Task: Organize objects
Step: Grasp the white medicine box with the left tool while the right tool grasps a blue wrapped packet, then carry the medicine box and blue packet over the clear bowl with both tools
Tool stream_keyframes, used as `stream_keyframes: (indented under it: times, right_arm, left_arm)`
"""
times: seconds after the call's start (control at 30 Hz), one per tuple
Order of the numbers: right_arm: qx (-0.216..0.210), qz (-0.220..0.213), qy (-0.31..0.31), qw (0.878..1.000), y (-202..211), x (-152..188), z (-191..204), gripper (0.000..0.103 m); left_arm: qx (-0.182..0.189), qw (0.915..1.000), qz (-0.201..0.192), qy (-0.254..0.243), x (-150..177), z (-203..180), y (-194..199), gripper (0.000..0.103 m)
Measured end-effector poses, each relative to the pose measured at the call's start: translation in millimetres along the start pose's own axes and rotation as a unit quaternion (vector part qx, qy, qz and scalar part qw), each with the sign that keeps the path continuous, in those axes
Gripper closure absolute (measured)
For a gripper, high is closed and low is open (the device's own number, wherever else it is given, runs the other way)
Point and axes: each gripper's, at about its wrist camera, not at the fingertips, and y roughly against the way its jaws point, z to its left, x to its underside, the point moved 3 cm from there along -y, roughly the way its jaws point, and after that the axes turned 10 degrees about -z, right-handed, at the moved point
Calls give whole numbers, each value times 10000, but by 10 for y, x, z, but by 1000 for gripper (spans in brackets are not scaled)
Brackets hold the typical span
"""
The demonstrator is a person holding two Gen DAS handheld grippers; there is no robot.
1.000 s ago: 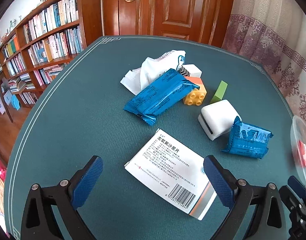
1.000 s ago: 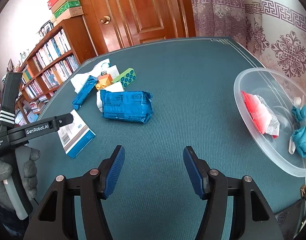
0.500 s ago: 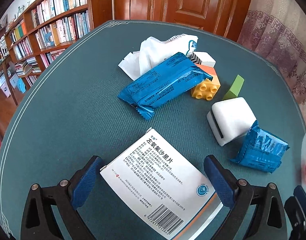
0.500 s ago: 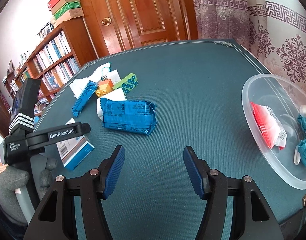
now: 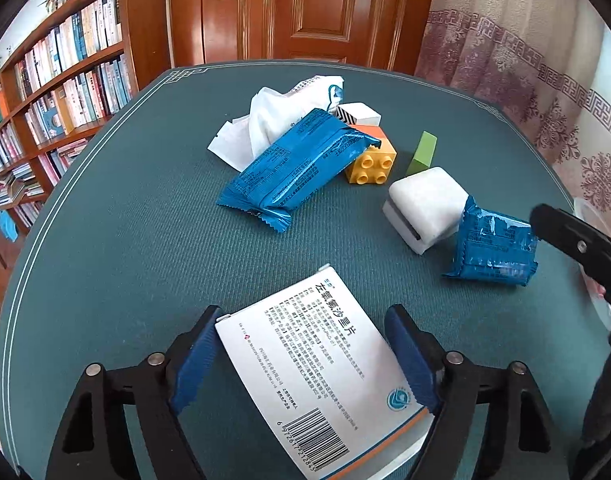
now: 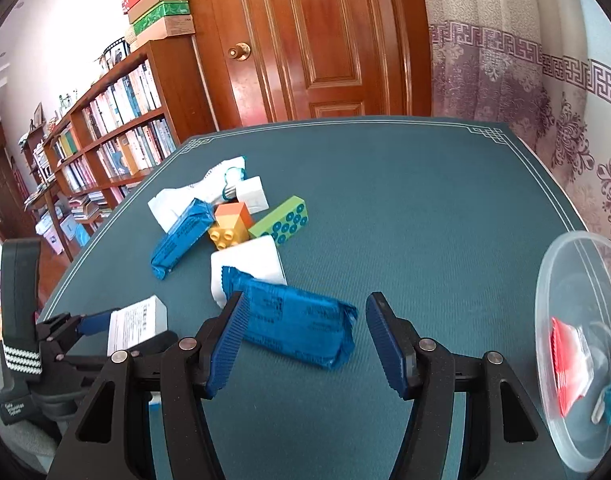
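Left wrist view: we are straddling the medicine box (image 5: 325,364) near the table's (image 5: 125,248) front edge, left gripper (image 5: 305,360) spread wide; squeeze squarely. The right gripper (image 6: 305,340) gapes around the blue packet (image 6: 293,324).

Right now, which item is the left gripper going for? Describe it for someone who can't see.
On the green table, nearest the left gripper, lies a flat white medicine box between the open fingers. Unlike the blue wrappers and toy blocks beyond it, it carries black print and a barcode.
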Motion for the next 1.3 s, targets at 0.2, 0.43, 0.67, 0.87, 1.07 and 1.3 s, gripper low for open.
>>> stream_keyframes:
  times: [0.2, 0.43, 0.67, 0.87, 1.07, 1.3]
  right_arm:
    - [-378, 269, -37, 9989, -285, -13, 17, 41]
    - [-632, 799, 4, 9948, -262, 331, 39, 41]
    - [-767, 918, 280, 9924, -76, 532, 182, 41]
    - [-621, 942, 836, 9901, -48, 601, 386, 41]
    - [-294, 832, 1007, 9910, -130, 582, 426, 41]
    - [35, 730, 1035, 9919, -77, 596, 387, 60]
  left_arm:
    - [301, 9990, -55, -315, 21, 32, 27, 24]
    - [280, 9992, -100, -276, 14, 76, 27, 24]
    - [185, 9990, -179, -374, 48, 52, 129, 13]
    - [79, 9992, -126, -366, 107, 70, 164, 13]
    - [23, 9996, 34, -272, 141, 47, 118, 18]
    - [53, 9996, -15, -292, 157, 10, 145, 31]
